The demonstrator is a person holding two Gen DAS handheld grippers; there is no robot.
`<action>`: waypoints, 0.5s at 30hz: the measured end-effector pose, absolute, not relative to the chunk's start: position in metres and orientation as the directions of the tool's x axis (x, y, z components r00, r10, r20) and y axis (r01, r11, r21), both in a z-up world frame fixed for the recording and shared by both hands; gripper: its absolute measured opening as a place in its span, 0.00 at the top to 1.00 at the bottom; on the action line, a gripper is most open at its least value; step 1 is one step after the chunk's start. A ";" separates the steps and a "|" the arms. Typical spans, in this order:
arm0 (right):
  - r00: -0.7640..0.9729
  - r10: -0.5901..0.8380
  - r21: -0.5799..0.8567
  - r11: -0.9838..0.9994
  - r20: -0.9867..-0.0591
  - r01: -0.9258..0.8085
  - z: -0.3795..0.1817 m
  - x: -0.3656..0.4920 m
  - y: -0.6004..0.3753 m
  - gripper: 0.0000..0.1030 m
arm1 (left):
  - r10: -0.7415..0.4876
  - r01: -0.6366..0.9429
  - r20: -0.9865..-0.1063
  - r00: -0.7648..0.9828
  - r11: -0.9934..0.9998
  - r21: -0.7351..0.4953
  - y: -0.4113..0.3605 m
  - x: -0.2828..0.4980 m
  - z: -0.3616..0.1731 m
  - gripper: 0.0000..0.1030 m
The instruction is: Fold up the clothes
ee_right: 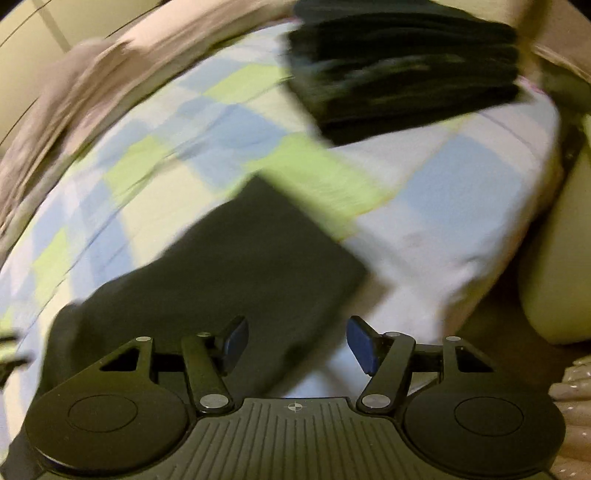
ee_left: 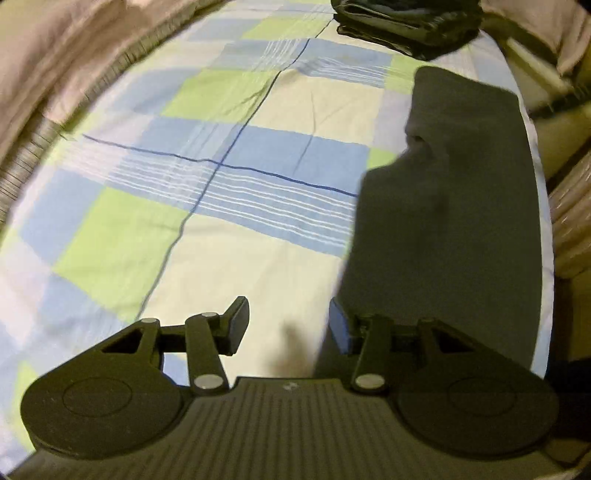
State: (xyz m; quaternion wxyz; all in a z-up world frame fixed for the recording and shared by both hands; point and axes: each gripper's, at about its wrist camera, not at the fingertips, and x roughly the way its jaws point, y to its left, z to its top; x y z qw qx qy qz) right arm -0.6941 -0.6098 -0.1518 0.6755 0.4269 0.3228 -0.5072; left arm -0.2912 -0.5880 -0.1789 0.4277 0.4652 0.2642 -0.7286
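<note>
1. A dark grey, partly folded cloth garment lies flat near the right edge of a bed covered by a blue, green and cream checked sheet.
2. The left gripper hovers wide open over the sheet, holding nothing; its right finger sits over the garment's near edge.
3. The right gripper also gapes empty above the garment's near corner; this view is blurred.
4. A stack of folded black clothes sits beyond.
5. Probably best: pinch both near corners evenly, then lift together and fold away squarely.
</note>
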 end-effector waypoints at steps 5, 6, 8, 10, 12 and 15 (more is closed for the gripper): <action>0.294 -0.380 0.212 0.244 -0.877 0.946 -0.155 -0.621 -0.607 0.39 | -0.234 0.806 -0.854 -0.464 -0.511 -0.298 -0.612 -0.282 -0.200 0.62; 0.288 -0.378 0.197 0.263 -0.880 0.944 -0.157 -0.609 -0.610 0.39 | -0.232 0.785 -0.842 -0.487 -0.539 -0.305 -0.608 -0.285 -0.199 0.66; 0.276 -0.374 0.165 0.302 -0.885 0.939 -0.163 -0.585 -0.616 0.39 | -0.225 0.743 -0.818 -0.530 -0.588 -0.320 -0.597 -0.290 -0.196 0.67; 0.264 -0.371 0.134 0.340 -0.891 0.931 -0.168 -0.560 -0.623 0.39 | -0.195 0.707 -0.792 -0.578 -0.605 -0.366 -0.588 -0.291 -0.192 0.67; 0.251 -0.368 0.103 0.378 -0.895 0.920 -0.173 -0.535 -0.629 0.39 | -0.173 0.678 -0.785 -0.596 -0.631 -0.376 -0.581 -0.294 -0.192 0.66; 0.219 -0.345 0.076 0.384 -0.913 0.920 -0.185 -0.517 -0.638 0.39 | -0.156 0.643 -0.780 -0.606 -0.674 -0.365 -0.578 -0.295 -0.189 0.65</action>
